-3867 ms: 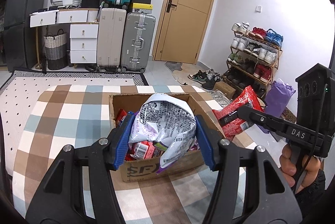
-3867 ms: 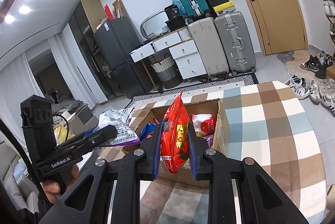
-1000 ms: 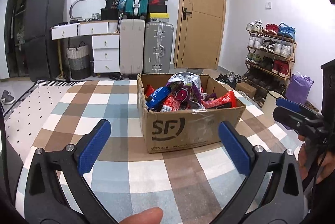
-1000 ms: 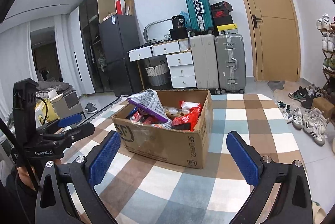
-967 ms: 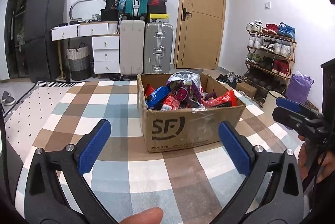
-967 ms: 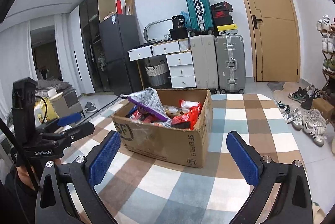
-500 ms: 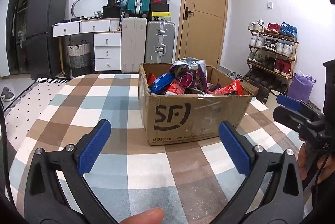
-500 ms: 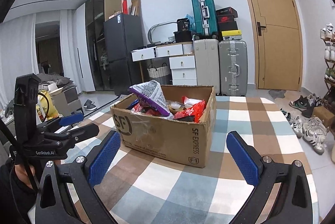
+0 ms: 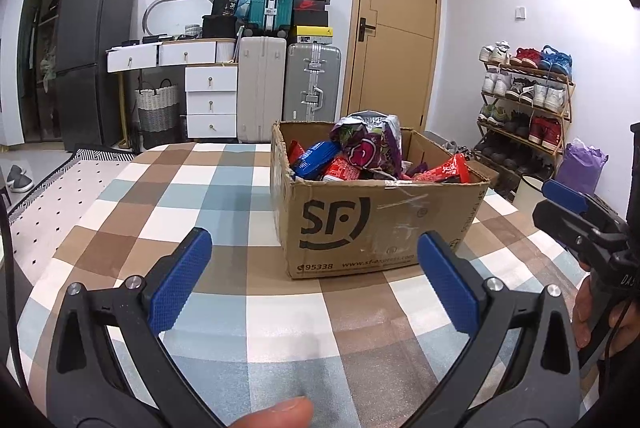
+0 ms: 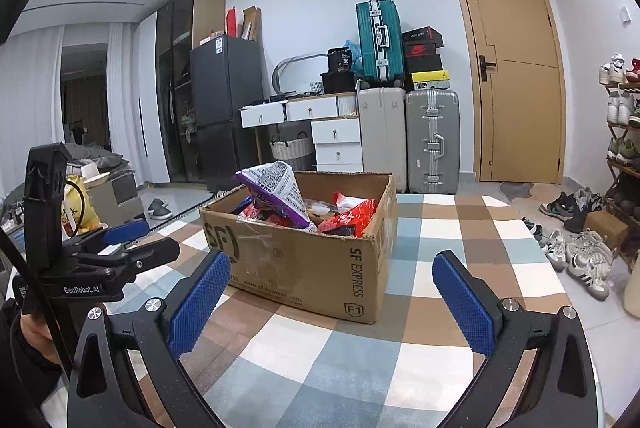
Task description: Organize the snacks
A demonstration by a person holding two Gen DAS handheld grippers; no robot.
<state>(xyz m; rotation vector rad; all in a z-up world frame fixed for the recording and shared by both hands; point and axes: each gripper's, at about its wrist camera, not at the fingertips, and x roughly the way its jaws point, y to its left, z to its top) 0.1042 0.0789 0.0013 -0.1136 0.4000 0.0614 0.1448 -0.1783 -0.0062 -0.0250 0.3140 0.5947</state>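
Snacks (image 9: pixel 362 158) fill the cardboard box (image 9: pixel 376 224); left tool (image 9: pixel 316 268) and right tool (image 10: pixel 334 290) gape wide, apparently empty.

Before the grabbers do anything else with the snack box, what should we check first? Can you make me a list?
1. Left gripper empty and open: ok.
2. Right gripper empty and open: ok.
3. Cardboard box sitting flat on the checked tablecloth: ok.
4. Snacks inside the box: mostly ok, but the purple-and-white bag pokes above the rim.
5. Red packet near the rim, inside: ok.
6. Loose snacks left on the cloth: none seen; behind the box, cannot tell.
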